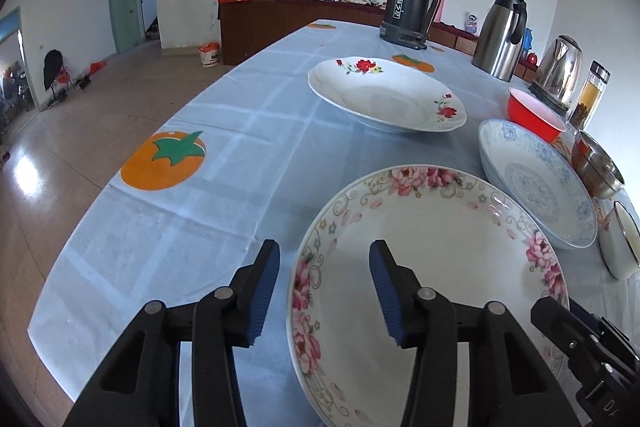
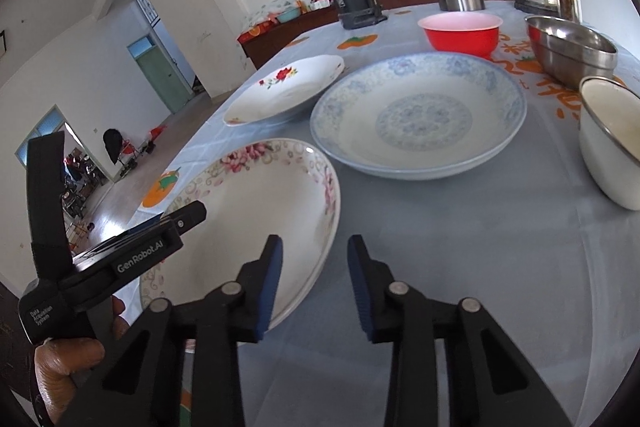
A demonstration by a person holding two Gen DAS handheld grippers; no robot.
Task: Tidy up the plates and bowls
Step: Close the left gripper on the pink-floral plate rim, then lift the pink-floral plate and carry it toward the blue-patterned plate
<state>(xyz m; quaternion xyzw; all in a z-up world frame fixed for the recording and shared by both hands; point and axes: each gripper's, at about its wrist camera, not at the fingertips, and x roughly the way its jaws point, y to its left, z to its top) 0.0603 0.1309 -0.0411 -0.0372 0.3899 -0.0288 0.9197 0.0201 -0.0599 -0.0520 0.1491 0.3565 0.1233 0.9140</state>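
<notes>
Nothing stacked yet: three plates, three bowls separate on bench (image 1: 248,131). Both tools spread apart, empty, straddling pink-flowered plate (image 1: 432,267) rim: left tool (image 1: 323,291), right tool (image 2: 314,285).

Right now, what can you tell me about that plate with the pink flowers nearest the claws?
The pink-flowered plate is a shallow, glossy white dish, ceramic by its look, with pink blossoms and thin scrollwork round the rim and a plain, empty centre. It lies flat on the pale blue tablecloth, apart from the blue-patterned plate beside it. The open left claw straddles its near rim; the open right claw straddles the opposite edge. Contact cannot be judged.
</notes>
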